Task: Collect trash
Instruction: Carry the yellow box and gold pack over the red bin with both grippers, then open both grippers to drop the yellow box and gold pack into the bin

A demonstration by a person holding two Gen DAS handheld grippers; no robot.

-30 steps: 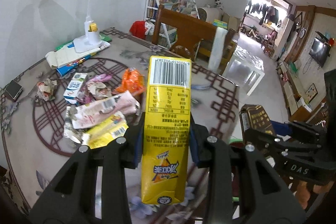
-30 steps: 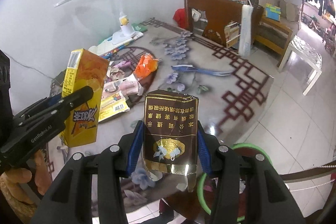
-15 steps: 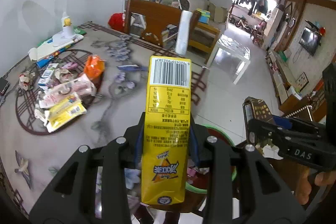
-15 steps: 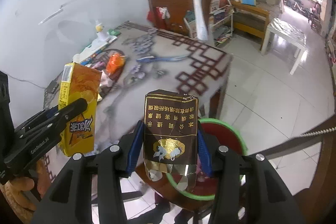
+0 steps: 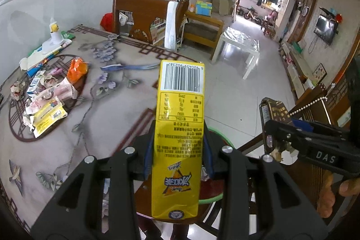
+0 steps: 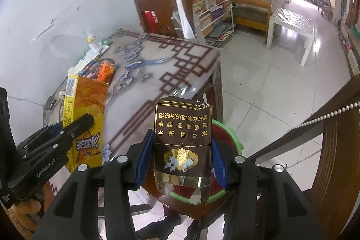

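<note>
Left gripper (image 5: pixel 178 155) pinched a yellow snack box (image 5: pixel 180 127) between its blue pads (image 5: pixel 148 156), one pad on each side wall. Box stood upright between the fingers, barcode end at 12 o'clock, logo end running down past the pads toward 6. Also seen from the right wrist view at 9 o'clock, clamped in the same gripper (image 6: pixel 74 127).

Right gripper (image 6: pixel 182 154) pinched a dark brown cigarette pack (image 6: pixel 182 138) the same way, blue pads (image 6: pixel 141 159) pressed on both sides. Pack upright, gold print upside down, torn foil hanging from its lower end toward 6 o'clock. From the left wrist view the pack (image 5: pixel 273 110) showed at 3 o'clock, held in the right gripper (image 5: pixel 272 129).

Just behind and below both held items sat a green-rimmed bin (image 6: pixel 235 141), red inside, partly hidden by the pack; its rim (image 5: pixel 221 135) peeked out at 3 o'clock of the yellow box. Neither item touched the bin as far as could be told.

Further out at 9 to 10 o'clock, table (image 5: pixel 101 118) with patterned cover carried a pile of wrappers (image 5: pixel 48 102), well apart from both grippers. Orange bag (image 5: pixel 77 68) beside the pile. Wooden chair (image 5: pixel 144 12) at 12 o'clock behind the table.
</note>
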